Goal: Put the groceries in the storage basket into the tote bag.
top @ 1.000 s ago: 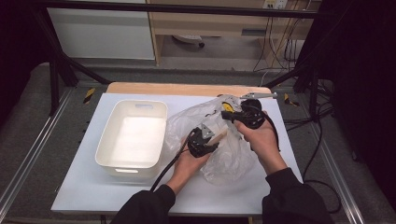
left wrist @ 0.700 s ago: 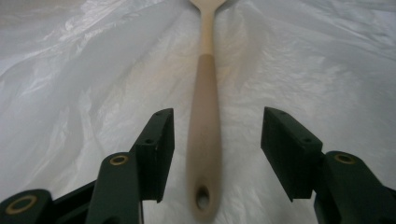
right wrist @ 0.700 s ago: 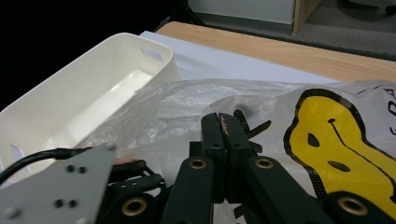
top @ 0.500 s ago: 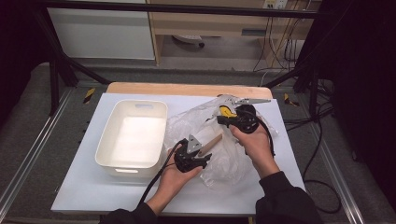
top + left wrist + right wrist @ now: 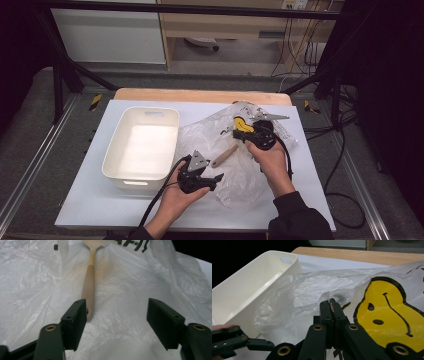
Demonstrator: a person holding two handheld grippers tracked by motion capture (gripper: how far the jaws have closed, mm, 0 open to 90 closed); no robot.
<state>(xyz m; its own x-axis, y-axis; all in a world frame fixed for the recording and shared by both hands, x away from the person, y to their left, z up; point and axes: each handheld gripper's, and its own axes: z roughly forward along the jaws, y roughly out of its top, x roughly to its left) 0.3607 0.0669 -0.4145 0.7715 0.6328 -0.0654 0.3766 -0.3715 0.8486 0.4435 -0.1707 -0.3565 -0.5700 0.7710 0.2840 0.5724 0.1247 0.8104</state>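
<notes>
I see my left claw [image 5: 218, 177] released, its jaws having just been opening; the spoon [image 5: 89, 287] handle lies beside the left jaw, unpressed. The spoon rests on the bag [image 5: 220, 137], poking out of it, at the bench [image 5: 85, 210] centre. My right claw [image 5: 332, 305] is clenched on a fold of the bag at two o'clock. The tub [image 5: 115, 167] stands at nine o'clock, just beside the bag.

Thin crinkled translucent plastic bag [image 5: 220, 140], matt wooden spoon [image 5: 89, 287], glossy plastic tub [image 5: 112, 160]
</notes>
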